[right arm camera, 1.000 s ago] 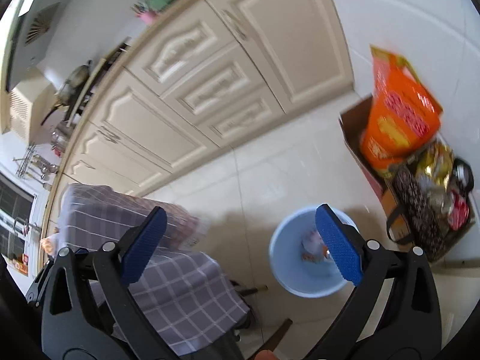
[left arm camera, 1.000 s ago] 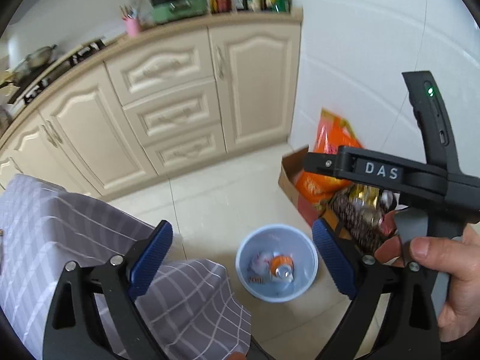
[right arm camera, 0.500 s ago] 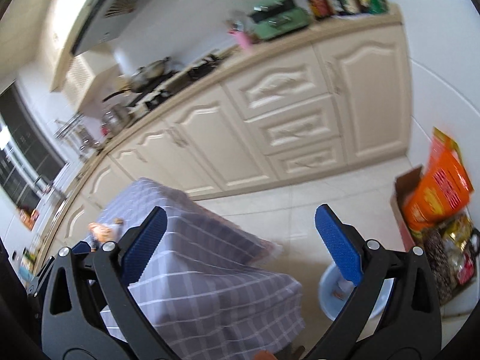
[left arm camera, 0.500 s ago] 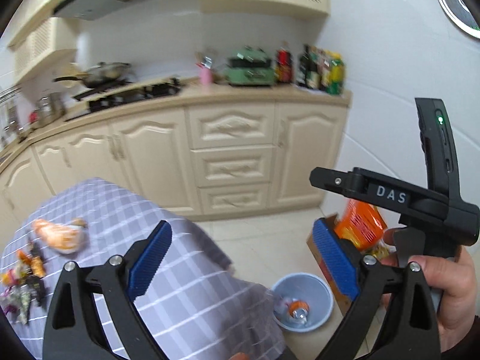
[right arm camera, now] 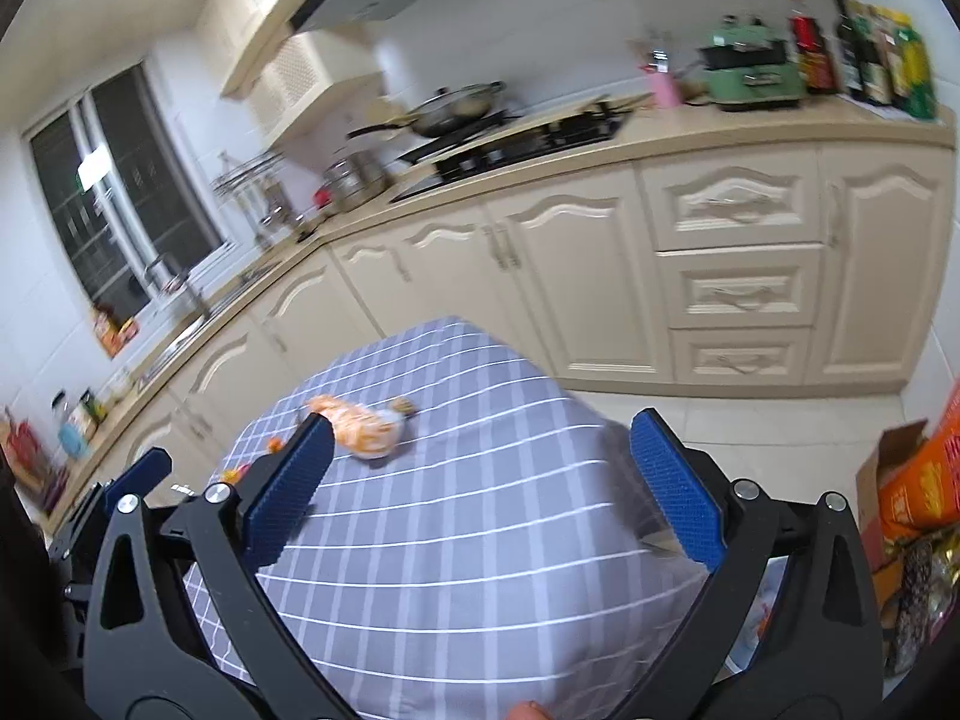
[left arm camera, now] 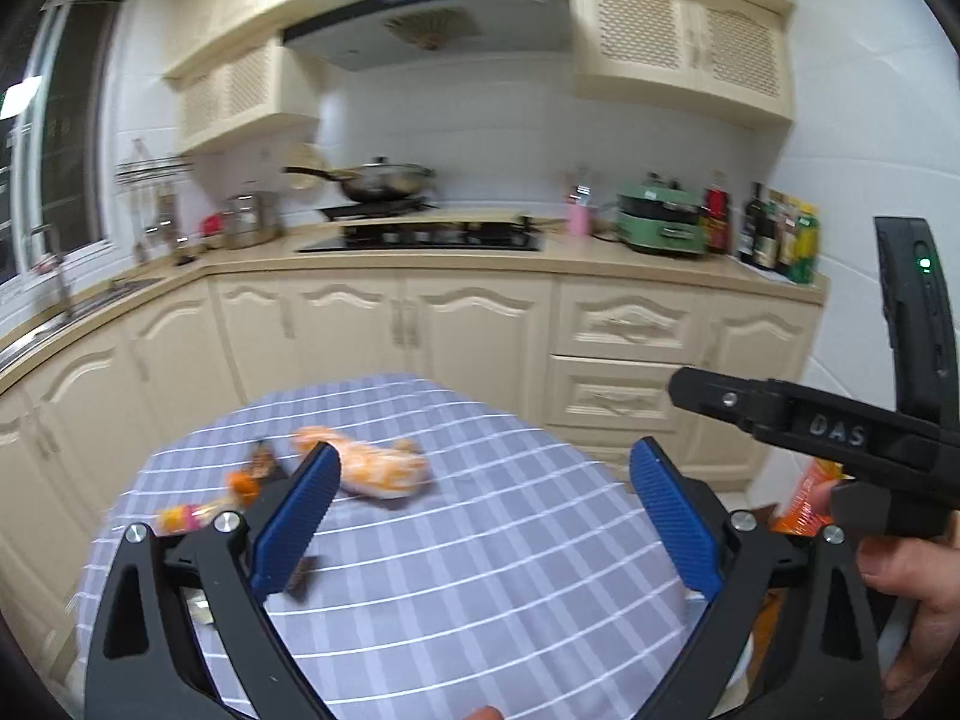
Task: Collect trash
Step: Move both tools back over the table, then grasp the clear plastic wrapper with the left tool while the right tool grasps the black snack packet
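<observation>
Covering one table, a checked cloth (left arm camera: 480,570) carries one orange wrapper (left arm camera: 384,471) mid-cloth and roughly three smaller scraps (left arm camera: 240,489) to its left; the left gripper (left arm camera: 480,516) and right gripper (right arm camera: 474,489) gape wide, empty.

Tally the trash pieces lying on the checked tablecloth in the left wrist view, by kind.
Large crumpled orange-and-white wrapper: 1
Small orange or yellow wrappers: 2
Dark scraps: 2
Total: 5, as far as the blur allows; more may be hidden.
</observation>
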